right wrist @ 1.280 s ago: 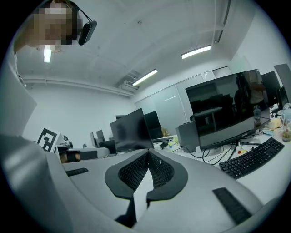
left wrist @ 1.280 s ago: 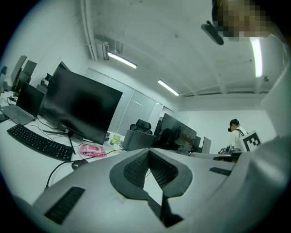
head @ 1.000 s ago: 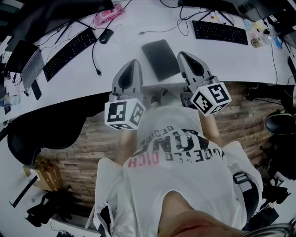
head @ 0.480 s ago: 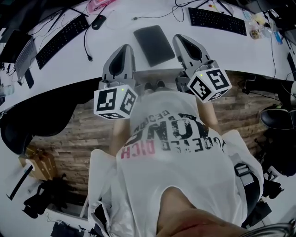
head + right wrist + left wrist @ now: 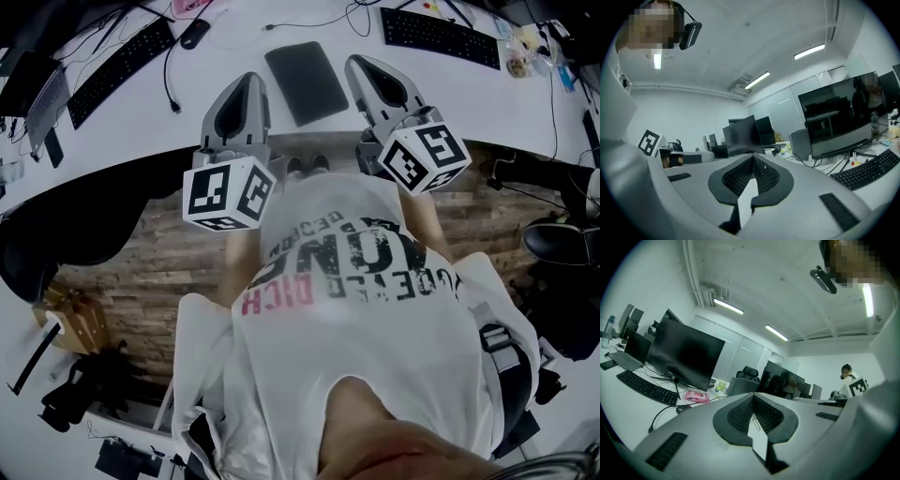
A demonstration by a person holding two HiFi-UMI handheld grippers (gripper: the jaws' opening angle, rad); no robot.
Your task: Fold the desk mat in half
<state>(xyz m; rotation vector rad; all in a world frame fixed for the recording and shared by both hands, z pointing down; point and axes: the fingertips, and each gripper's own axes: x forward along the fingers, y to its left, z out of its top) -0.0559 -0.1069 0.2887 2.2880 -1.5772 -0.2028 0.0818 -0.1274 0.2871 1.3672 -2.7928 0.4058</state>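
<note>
Left gripper (image 5: 248, 81) and right gripper (image 5: 358, 64) (both closed) flank the desk mat (image 5: 307, 82).

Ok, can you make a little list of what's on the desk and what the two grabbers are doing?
desk mat: dark, lying on the white desk, between the two grippers
left gripper: fingers shut, holding nothing
right gripper: fingers shut, holding nothing
keyboard: far side of the desk, right of the mat
mouse: far side, left of the mat
</note>
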